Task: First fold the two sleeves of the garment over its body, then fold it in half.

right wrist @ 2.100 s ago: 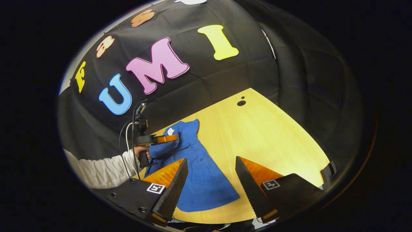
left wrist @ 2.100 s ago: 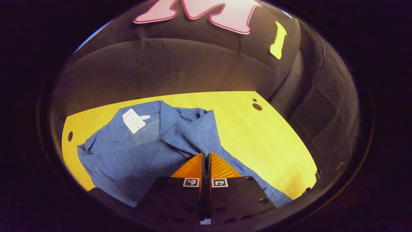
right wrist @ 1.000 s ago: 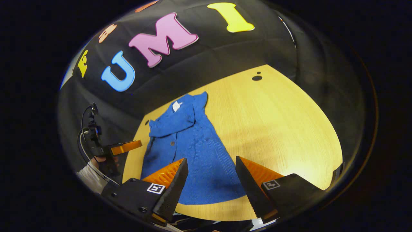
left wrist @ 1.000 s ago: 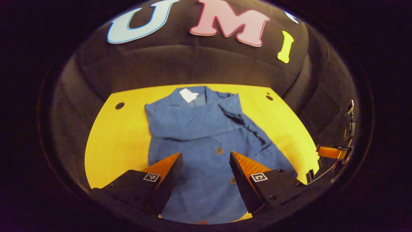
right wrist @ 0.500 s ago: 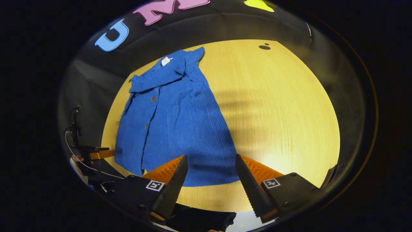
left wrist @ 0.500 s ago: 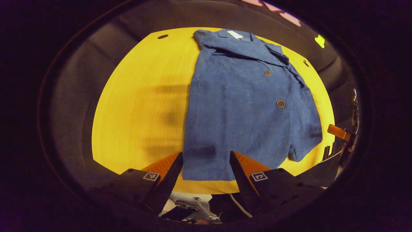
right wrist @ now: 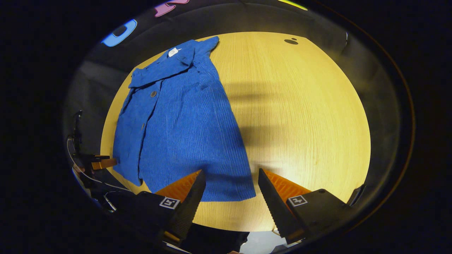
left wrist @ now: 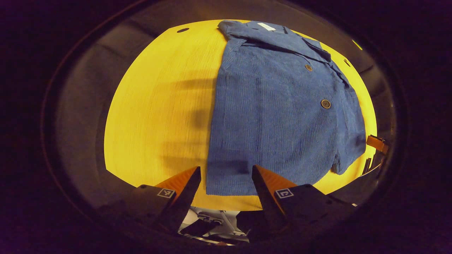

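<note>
While the wooden table (right wrist: pixel 300 106) glows under the booth light, the blue garment (right wrist: pixel 183 120) lies flat on it, collar toward twelve o'clock, hem toward six in the right gripper view. Sleeves sit folded across its body. Left gripper (left wrist: pixel 226 176) hovers above the hem, jaws spread wide, pinching nothing. Right gripper (right wrist: pixel 231 178) likewise, fingers apart over the hem corner. Two buttons (left wrist: pixel 325 103) show. White neck label (left wrist: pixel 266 26), its writing too small to read.

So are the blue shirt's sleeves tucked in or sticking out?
Tucked in. The blue shirt lies flat on the yellow table as a narrow shape, no sleeve sticking out sideways. It isn't folded in half yet.
</note>
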Tool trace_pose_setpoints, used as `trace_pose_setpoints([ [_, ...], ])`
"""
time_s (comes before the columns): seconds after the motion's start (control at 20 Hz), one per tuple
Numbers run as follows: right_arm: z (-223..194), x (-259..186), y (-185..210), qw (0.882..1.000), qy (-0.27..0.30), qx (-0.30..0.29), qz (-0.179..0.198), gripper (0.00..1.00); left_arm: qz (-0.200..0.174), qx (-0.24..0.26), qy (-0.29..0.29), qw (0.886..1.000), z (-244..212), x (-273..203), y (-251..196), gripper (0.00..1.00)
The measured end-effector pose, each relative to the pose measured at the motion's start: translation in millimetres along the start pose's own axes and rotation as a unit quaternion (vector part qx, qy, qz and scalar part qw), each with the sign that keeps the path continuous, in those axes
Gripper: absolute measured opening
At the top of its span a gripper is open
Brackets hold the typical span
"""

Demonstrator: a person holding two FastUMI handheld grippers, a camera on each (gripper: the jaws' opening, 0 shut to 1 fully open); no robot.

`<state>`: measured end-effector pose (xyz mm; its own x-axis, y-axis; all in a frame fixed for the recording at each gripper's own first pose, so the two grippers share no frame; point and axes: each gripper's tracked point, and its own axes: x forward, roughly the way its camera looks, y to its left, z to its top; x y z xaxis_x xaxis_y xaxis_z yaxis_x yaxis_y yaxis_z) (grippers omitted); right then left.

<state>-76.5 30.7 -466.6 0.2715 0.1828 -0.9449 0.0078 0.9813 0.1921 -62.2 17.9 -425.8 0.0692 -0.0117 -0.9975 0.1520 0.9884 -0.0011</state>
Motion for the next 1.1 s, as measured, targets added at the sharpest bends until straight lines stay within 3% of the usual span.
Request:
trace_pose_setpoints([
  [0.3, -12, 15, -2, 0.999, 0.028, -0.027, -0.016, 0.95, -0.002, -0.006, 0.025, 1.0, -14, 17, 9, 0.87],
  [0.35, -14, 18, -4, 0.999, 0.031, -0.03, -0.022, 0.81, -0.002, -0.005, 0.023, 1.0, -12, 16, 9, 0.84],
  [0.4, -17, 22, -6, 0.998, 0.036, -0.036, -0.028, 0.95, -0.006, -0.002, 0.028, 1.0, -13, 17, 8, 0.85],
  [0.45, -20, 21, -10, 0.997, 0.042, -0.045, -0.04, 0.81, -0.008, -0.001, 0.028, 1.0, -13, 17, 8, 0.85],
  [0.5, -15, 23, -13, 0.997, 0.034, -0.052, -0.046, 0.82, -0.013, 0.0, 0.029, 0.999, -12, 17, 7, 0.85],
  [0.55, -17, 22, -14, 0.997, 0.035, -0.054, -0.051, 0.92, -0.018, 0.004, 0.023, 1.0, -12, 18, 7, 0.84],
  [0.6, -16, 24, -14, 0.997, 0.029, -0.053, -0.057, 0.82, -0.02, 0.004, 0.016, 1.0, -12, 18, 7, 0.84],
  [0.65, -17, 26, -14, 0.996, 0.027, -0.055, -0.066, 0.82, -0.021, -0.002, 0.01, 1.0, -12, 18, 7, 0.84],
  [0.7, -17, 26, -14, 0.995, 0.029, -0.065, -0.074, 0.92, -0.021, -0.004, 0.005, 1.0, -12, 18, 6, 0.84],
  [0.8, -21, 27, -4, 0.994, 0.035, -0.068, -0.073, 0.92, -0.022, 0.003, 0.0, 1.0, -13, 18, 2, 0.83],
  [0.85, -22, 26, 4, 0.995, 0.037, -0.065, -0.069, 0.64, -0.023, 0.008, -0.001, 1.0, -13, 19, -5, 0.79],
  [0.9, -26, 28, 13, 0.995, 0.04, -0.062, -0.062, 0.54, -0.026, 0.018, -0.005, 0.999, -11, 19, -15, 0.67],
  [0.95, -28, 28, 19, 0.996, 0.041, -0.058, -0.055, 0.26, -0.027, 0.039, -0.012, 0.999, -11, 17, -22, 0.48],
  [1.0, -27, 28, 21, 0.997, 0.037, -0.047, -0.053, 0.25, -0.021, 0.063, -0.019, 0.998, -8, 18, -25, 0.28],
  [1.05, -27, 30, 25, 0.998, 0.033, -0.038, -0.044, 0.07, -0.018, 0.077, -0.025, 0.997, -7, 21, -31, 0.08],
  [1.1, -28, 29, 26, 0.999, 0.031, -0.025, -0.036, 0.06, -0.03, 0.072, -0.032, 0.996, -5, 22, -36, 0.06],
])
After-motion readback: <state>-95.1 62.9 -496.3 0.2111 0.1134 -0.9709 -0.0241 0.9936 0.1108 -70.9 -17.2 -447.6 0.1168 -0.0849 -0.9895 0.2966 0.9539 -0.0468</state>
